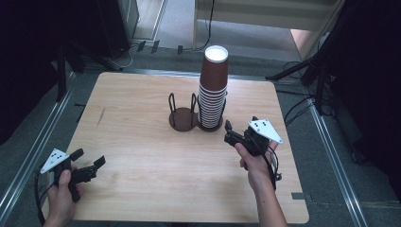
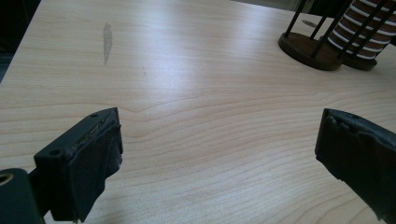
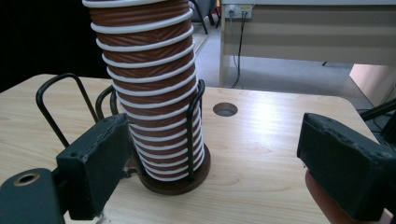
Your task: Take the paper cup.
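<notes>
Both grippers wide open, nothing grabbed yet

My right gripper (image 1: 239, 135) sits right of centre in the high view, jaws apart, near the cup stack (image 1: 213, 90) in its wire holder (image 1: 183, 118) at upper middle. My left gripper (image 1: 90, 165) hangs open at lower left, well apart from it.

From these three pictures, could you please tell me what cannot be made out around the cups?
- Top of the cup stack: cut off by the right gripper view's upper edge.
- Cup count: rims too fine in the high view.
- Cups in the left gripper view: cut off by the corner, behind the holder bars.
</notes>
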### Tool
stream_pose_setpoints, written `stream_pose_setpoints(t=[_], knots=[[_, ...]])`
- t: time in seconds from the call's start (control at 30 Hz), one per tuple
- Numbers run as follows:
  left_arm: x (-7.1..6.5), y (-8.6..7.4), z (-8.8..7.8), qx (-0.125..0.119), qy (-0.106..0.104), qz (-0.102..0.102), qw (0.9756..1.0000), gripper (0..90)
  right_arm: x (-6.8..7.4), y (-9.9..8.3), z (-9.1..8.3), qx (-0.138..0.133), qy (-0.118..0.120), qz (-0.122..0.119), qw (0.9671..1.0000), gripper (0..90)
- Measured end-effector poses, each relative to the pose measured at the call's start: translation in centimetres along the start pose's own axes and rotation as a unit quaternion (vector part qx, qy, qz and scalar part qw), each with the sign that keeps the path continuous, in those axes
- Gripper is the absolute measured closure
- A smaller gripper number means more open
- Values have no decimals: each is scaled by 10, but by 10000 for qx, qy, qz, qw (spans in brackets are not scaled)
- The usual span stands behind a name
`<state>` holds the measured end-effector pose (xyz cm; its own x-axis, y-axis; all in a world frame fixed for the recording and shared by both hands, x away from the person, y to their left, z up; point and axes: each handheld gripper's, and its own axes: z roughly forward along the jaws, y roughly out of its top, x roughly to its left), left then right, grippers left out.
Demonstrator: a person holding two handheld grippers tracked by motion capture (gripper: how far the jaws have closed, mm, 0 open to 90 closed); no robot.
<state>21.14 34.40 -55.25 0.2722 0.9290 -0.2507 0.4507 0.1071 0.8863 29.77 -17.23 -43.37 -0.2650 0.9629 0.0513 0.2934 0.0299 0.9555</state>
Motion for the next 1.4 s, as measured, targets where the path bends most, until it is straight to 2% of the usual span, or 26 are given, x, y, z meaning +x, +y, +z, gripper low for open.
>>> stream_pose_setpoints(t=[0.13, 0.23, 0.53, 0.9, 1.4], knots=[[0, 0, 0, -1, -3, -4, 10000, 15, 2, 3, 3, -22, 51, -31, 10000, 100], [0, 0, 0, -21, 50, 4, 10000, 15, 5, 5, 6, -71, 88, 13, 9999, 101], [0, 0, -1, -14, 18, 11, 10000, 15, 12, 15, 17, -111, 140, 185, 9997, 124], [0, 0, 0, -13, -6, -6, 10000, 15, 21, 29, 28, -85, 246, 180, 9995, 121], [1, 0, -1, -3, -28, -27, 10000, 15, 34, 39, 42, -151, 401, 157, 9990, 123]])
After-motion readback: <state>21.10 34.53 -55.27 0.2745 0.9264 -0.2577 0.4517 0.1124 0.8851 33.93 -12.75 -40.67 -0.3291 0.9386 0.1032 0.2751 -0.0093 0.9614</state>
